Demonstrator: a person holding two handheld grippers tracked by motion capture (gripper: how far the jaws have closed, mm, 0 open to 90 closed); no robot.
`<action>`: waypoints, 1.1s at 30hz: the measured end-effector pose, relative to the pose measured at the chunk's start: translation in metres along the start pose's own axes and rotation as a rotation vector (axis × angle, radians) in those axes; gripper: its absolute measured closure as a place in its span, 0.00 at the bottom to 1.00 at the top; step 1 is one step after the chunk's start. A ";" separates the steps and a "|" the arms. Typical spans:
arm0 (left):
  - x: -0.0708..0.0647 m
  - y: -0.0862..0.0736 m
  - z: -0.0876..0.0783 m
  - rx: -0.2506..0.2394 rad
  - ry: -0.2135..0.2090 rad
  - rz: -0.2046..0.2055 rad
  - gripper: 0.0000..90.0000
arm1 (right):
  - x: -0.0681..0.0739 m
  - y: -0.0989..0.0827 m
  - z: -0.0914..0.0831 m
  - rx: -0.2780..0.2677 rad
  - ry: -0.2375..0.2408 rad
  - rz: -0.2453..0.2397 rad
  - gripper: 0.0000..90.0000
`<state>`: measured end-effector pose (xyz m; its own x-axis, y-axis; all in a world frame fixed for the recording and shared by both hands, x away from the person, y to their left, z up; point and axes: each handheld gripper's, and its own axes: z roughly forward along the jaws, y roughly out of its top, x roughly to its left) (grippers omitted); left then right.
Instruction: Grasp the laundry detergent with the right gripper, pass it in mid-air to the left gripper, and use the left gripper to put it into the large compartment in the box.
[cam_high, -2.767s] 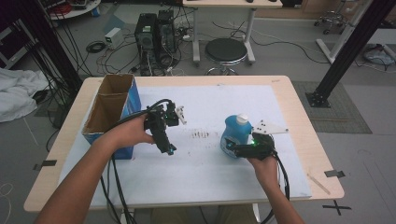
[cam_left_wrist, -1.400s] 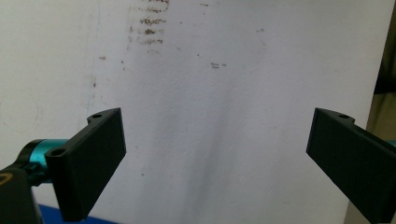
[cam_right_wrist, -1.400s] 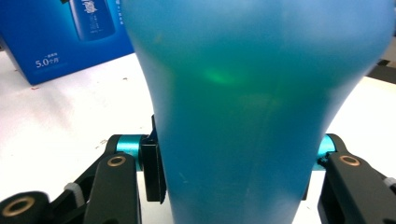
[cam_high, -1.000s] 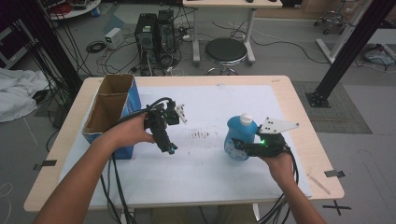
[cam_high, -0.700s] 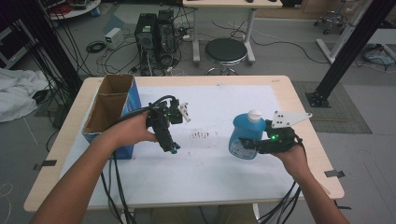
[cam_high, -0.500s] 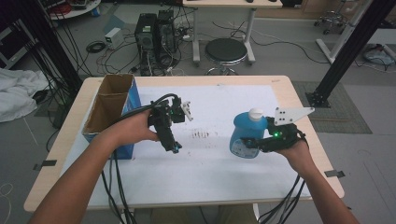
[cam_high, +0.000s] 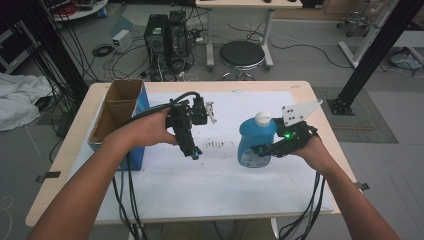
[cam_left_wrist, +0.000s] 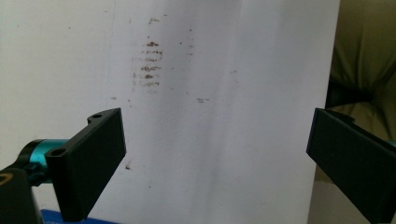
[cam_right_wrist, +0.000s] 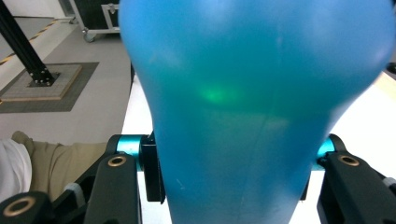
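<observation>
The blue bottle (cam_high: 255, 142) with its white cap (cam_high: 263, 118) stands upright at the right of the white sheet (cam_high: 220, 180) that covers the tabletop (cam_high: 67, 150). The right tool (cam_high: 265, 149) comes at it from the right and is clamped on the bottle's lower body, one jaw on each side. In the right gripper view the bottle (cam_right_wrist: 252, 107) sits squarely between the two jaws, pressed by both, with the right tool (cam_right_wrist: 229, 186) closed around it. A green light glows on top of that tool, under its grey three-cornered plate (cam_high: 299, 112).

The right hand (cam_high: 312, 152) holds the tool from behind, forearm running in from the lower right, cables hanging off the front edge of the tabletop.

The left tool (cam_high: 192, 150) is well apart from the bottle, over the middle of the sheet, pointing down and slightly toward the person. Its jaws are spread wide with nothing between them; in the left gripper view the left tool (cam_left_wrist: 217, 154) looks onto bare sheet (cam_left_wrist: 224, 93) with a patch of dark smudges (cam_left_wrist: 149, 70). The left hand (cam_high: 155, 127) grips it from the left side, wrist raised above the tabletop.

A cardboard box (cam_high: 117, 112) with blue sides stands at the left of the tabletop, just beside the left forearm.
</observation>
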<state>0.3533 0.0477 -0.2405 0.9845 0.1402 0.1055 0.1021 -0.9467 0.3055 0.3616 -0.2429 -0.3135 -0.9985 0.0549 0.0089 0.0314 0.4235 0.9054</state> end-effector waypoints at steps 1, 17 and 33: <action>0.000 0.003 -0.002 -0.005 0.000 0.002 0.05 | 0.000 0.000 0.002 0.000 0.006 -0.004 0.50; 0.000 0.030 -0.010 0.017 -0.059 0.048 0.05 | 0.000 0.002 0.040 -0.005 0.021 -0.014 0.50; 0.000 0.046 -0.017 0.019 -0.074 0.064 0.05 | 0.001 0.018 0.074 0.022 0.050 -0.027 0.50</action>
<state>0.3559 0.0085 -0.2104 0.9968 0.0585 0.0536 0.0410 -0.9584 0.2825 0.3647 -0.1680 -0.3290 -1.0000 -0.0018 0.0061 0.0047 0.4439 0.8961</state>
